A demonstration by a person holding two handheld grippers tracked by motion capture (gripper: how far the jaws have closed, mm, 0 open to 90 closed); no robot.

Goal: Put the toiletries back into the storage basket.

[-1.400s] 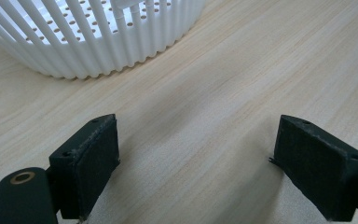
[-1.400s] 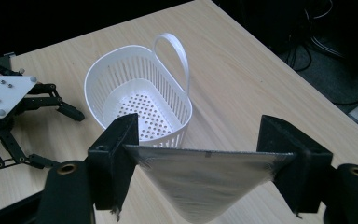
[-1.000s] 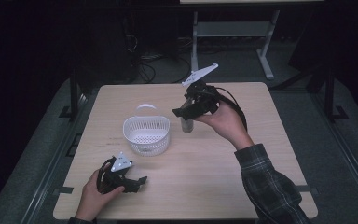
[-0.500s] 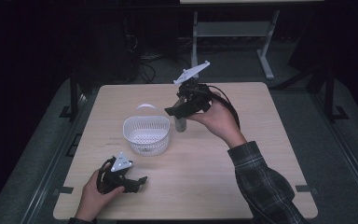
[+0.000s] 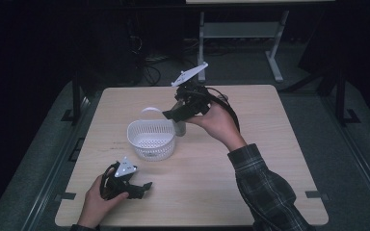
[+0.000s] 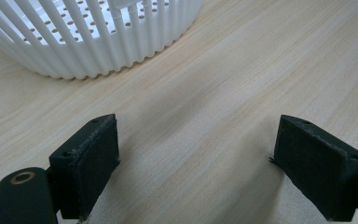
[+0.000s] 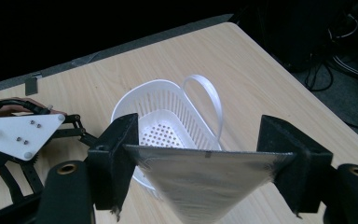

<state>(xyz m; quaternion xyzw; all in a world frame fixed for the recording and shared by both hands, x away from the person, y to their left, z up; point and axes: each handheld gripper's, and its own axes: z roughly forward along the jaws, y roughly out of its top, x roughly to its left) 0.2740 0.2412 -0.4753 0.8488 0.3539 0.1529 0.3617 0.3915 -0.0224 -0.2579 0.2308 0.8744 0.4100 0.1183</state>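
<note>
Item: silver foil pouch [image 7: 205, 182], flat and tapering, pinched across its wide top edge.
Location: held above the tabletop, just beside the white basket [image 5: 151, 139] on its far-right side, roughly mid-table toward the far edge.
Holder: right gripper [image 5: 183, 111]; jaws set wide with the pouch's top edge stretched taut between the pads, one at each end.
Orientation: long axis hangs downward from the jaws, narrowing toward the lower end; the wide edge lies level, across the jaws.
Handling (judged): light, thin, soft-walled and likely slick; crushes or creases easily. Best taken by the stiffer sealed top edge or corners, not the body.
Basket: slatted, perforated floor, thin loop handle [image 7: 209, 98] raised; appears empty.
Left gripper [image 5: 131, 186]: resting low near the tabletop's near-left corner, jaws wide apart, nothing between them; basket wall [image 6: 98, 42] ahead.
Surface: pale wood tabletop [image 5: 270, 144].
</note>
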